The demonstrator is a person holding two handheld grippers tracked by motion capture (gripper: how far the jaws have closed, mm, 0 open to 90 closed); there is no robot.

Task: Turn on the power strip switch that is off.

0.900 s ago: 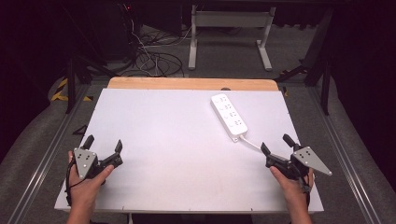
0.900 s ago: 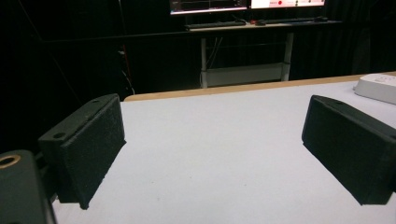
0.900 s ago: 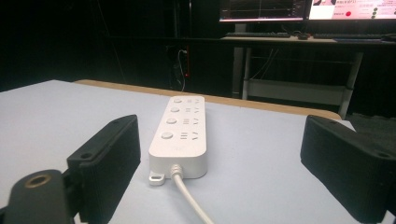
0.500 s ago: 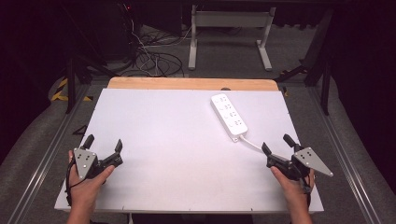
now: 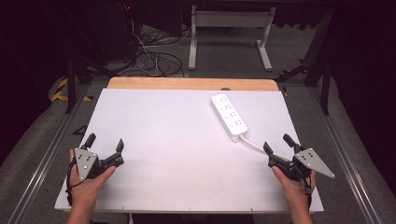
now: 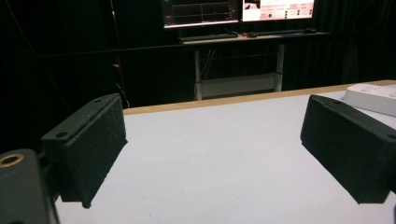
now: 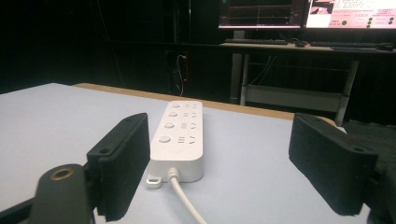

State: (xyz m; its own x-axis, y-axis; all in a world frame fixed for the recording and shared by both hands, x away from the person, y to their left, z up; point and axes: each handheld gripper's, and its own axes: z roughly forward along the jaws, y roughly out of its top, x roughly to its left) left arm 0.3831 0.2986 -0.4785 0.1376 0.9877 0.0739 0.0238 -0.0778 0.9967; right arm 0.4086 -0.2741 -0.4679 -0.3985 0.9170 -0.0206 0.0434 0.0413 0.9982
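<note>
Power strip: a white power strip (image 5: 229, 117) lies flat on the white desk (image 5: 177, 140), in the far right part of the top, set at a slant with its far end toward the wooden edge strip (image 5: 191, 83); four rows of sockets and round buttons face up
Cable: a white cable (image 5: 254, 144) leaves the near end of the power strip and runs toward the right gripper; in the right gripper view it comes straight down the middle of the picture
Right gripper: the right gripper (image 5: 279, 147) sits at the near right corner of the desk, held in the right hand (image 5: 292, 179); its fingers (image 7: 123, 158) are spread wide with nothing between them; they point at the power strip, which lies a little ahead and untouched
Left gripper: the left gripper (image 5: 105, 143) sits at the near left edge, held in the left hand (image 5: 88, 179); its fingers (image 6: 91, 144) are released, wide apart over bare desk; well apart from the power strip, whose corner shows at the far right of the left gripper view
Background: dark floor with loose cables, a metal stand, lit monitors (image 6: 238, 10) beyond the desk
</note>
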